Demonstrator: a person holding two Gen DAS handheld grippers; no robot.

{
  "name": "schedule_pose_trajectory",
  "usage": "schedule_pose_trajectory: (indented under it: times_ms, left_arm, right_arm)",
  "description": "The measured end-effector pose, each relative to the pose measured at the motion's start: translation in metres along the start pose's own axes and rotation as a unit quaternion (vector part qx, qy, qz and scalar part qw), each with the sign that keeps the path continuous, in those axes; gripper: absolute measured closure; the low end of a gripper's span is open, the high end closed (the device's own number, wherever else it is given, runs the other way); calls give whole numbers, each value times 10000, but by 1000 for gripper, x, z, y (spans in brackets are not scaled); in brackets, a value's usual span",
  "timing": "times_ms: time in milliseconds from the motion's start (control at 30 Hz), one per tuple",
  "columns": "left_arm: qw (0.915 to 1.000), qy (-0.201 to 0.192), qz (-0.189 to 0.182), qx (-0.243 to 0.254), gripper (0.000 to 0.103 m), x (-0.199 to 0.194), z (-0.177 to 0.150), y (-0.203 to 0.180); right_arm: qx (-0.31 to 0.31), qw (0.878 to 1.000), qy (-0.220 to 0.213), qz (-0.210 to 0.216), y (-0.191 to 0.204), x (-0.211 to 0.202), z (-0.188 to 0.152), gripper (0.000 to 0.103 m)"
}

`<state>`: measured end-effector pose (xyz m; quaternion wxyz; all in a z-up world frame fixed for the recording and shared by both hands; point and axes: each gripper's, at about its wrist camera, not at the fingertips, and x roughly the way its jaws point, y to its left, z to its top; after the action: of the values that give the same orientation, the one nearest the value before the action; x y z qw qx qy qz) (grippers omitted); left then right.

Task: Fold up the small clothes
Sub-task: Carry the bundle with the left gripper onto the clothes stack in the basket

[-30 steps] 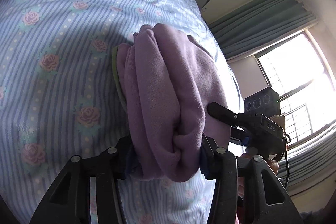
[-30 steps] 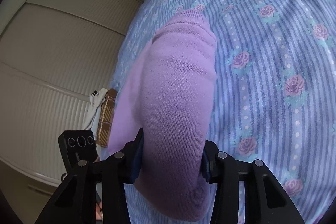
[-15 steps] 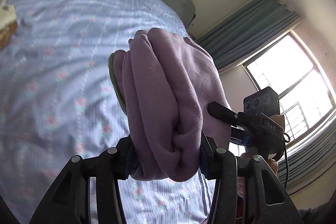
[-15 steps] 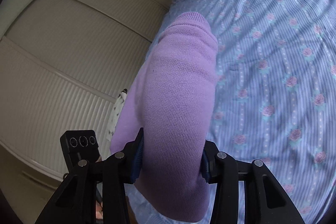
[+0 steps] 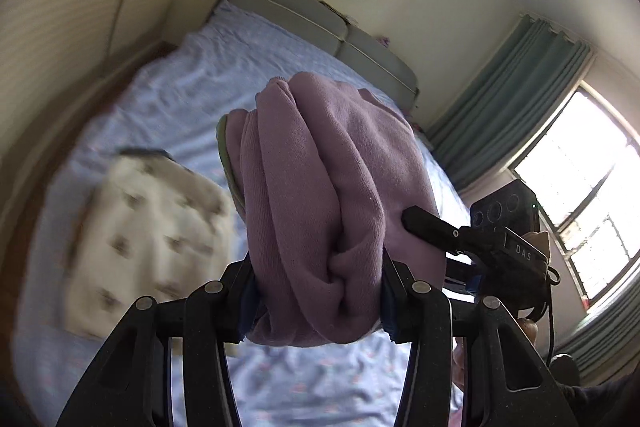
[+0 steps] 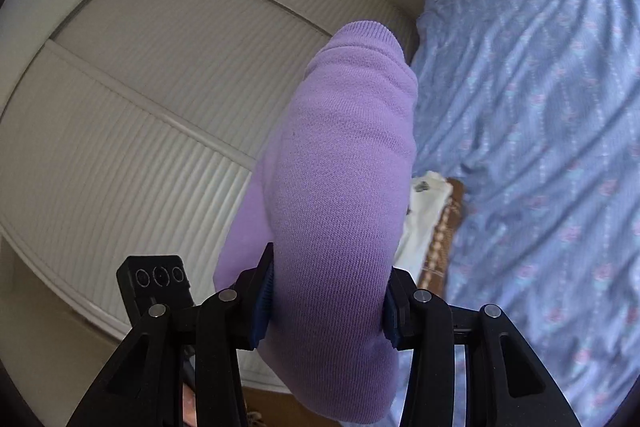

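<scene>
Two claws, left claw (image 5: pixel 318 301) and right claw (image 6: pixel 326 301), each pinch one end of the bundled purple garment (image 5: pixel 332 211), held above the bed (image 5: pixel 208 83). Near the bed's edge lies a folded patterned garment (image 5: pixel 148 235); the purple piece seems folded, not yet set down.

Lilac knitted garment (image 5: pixel 328 211), plain, with olive-green lining edge (image 5: pixel 226 163). Black plastic left gripper (image 5: pixel 316 301) and right gripper (image 6: pixel 326 301), dark blue pads (image 6: pixel 262 301). Blue-and-white striped bedsheet (image 6: pixel 540 131), pink rose print. Cream folded cloth (image 5: pixel 148 239), scattered grey motifs. Grey padded headboard (image 5: pixel 320 27). Teal curtains (image 5: pixel 512 99). Cream ribbed wardrobe doors (image 6: pixel 132 131).
</scene>
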<state>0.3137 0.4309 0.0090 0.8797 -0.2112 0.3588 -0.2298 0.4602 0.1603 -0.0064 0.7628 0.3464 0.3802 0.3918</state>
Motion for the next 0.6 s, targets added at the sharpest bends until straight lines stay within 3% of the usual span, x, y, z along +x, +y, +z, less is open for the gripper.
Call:
schedule_pose_trajectory:
  times_ms: [200, 433, 600]
  left_arm:
    - [9989, -50, 342, -310, 55, -20, 15, 79]
    - [9945, 325, 497, -862, 55, 20, -22, 144]
    - [9930, 208, 311, -1117, 54, 27, -46, 163]
  right_arm:
    - [202, 9994, 187, 202, 12, 87, -10, 58]
    - [663, 9949, 653, -395, -39, 133, -48, 58]
    - [489, 9928, 776, -773, -50, 142, -59, 56]
